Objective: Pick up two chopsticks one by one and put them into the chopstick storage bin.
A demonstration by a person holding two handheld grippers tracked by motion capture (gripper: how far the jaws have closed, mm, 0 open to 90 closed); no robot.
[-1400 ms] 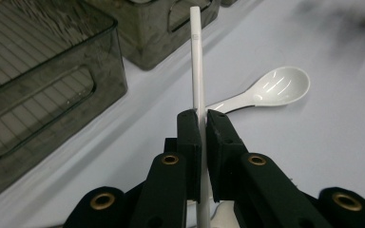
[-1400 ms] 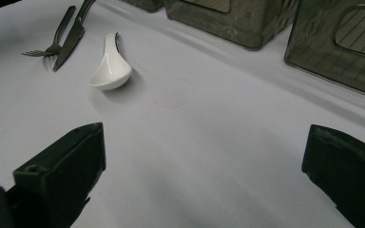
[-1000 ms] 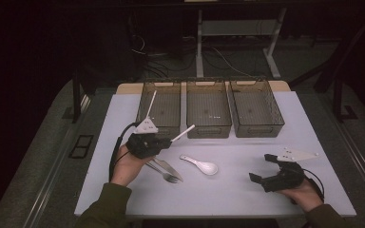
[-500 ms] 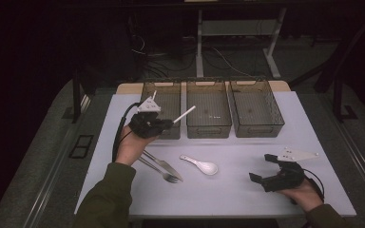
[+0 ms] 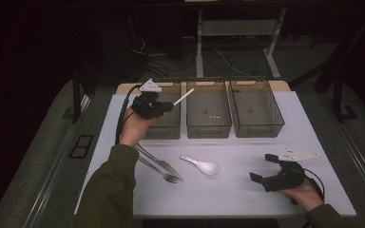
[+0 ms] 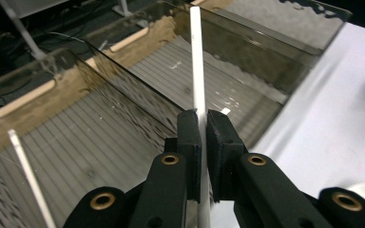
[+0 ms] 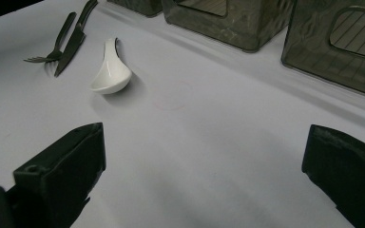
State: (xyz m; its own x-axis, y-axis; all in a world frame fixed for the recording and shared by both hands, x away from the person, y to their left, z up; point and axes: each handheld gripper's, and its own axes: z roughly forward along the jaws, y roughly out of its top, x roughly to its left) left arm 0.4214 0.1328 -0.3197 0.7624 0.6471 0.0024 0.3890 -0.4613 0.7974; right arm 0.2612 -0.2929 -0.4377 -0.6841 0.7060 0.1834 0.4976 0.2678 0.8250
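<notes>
Left gripper [image 5: 167,105] clamps a white stick [image 5: 183,96] over the left bin [image 5: 168,127]; right gripper [image 5: 262,167] rests open on the table [image 5: 228,199].

In the left gripper view the two black jaws pinch the white stick [image 6: 197,71] tight, its free end running toward twelve o'clock above the ribbed floor of the left bin [image 6: 100,156], where a second white stick [image 6: 26,166] lies at eight o'clock. From the high view the held stick points toward two o'clock, across the wall shared with the middle bin [image 5: 208,124]. The right gripper sits at four o'clock on the table, jaws spread wide with nothing between them. A white spoon [image 5: 200,165] lies near the table's centre, with a fork [image 5: 158,172] and knife [image 5: 160,163] just beside each other at its nine o'clock.
</notes>
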